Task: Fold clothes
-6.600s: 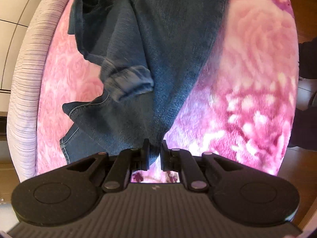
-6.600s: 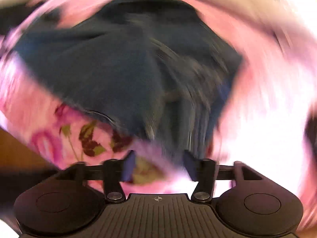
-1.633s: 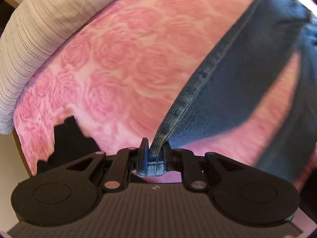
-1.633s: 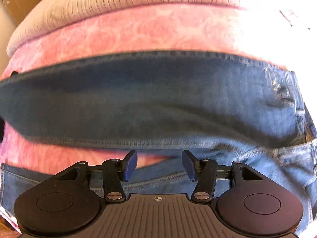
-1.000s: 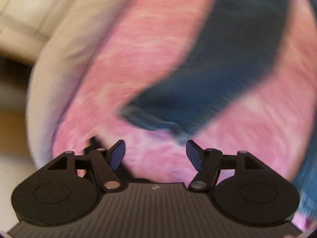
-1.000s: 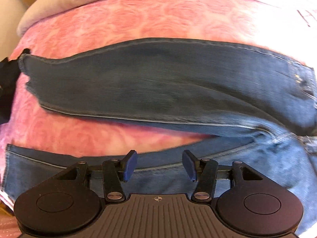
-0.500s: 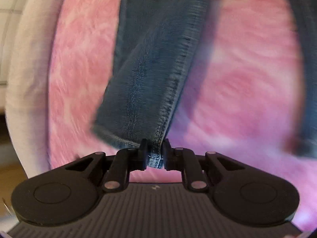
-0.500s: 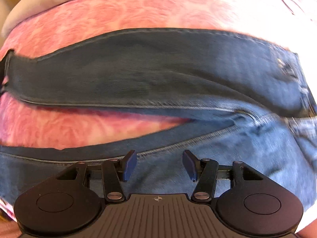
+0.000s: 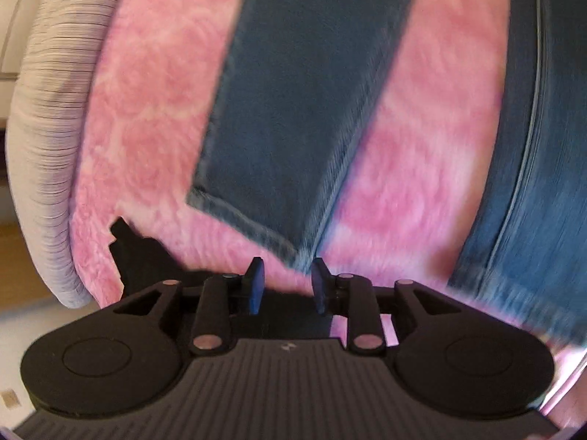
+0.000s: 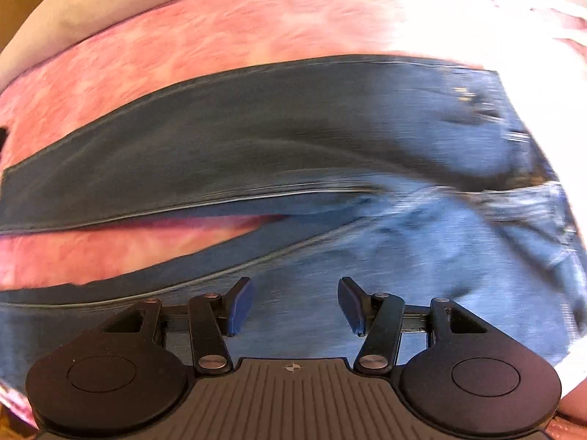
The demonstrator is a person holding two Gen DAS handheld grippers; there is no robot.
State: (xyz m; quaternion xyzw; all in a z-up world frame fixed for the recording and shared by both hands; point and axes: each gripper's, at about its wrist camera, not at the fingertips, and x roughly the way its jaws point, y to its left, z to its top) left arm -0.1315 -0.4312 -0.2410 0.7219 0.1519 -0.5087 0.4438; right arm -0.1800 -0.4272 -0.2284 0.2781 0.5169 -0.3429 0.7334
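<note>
- Pink rose blanket (image 9: 146, 117) covers the bed under everything.
- Jeans (image 10: 293, 139) lie spread flat on it, legs parted.
- My left gripper (image 9: 286, 286) sits parted at a leg hem (image 9: 253, 227), empty.
- My right gripper (image 10: 293, 304) hangs wide apart over denim.

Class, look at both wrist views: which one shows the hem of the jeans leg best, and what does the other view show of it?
The left wrist view. The hem lies flat on the pink blanket, its stitched edge running right up to the open left gripper. In the right wrist view the jeans spread sideways, but the leg ends run off the frame's left edge.
</note>
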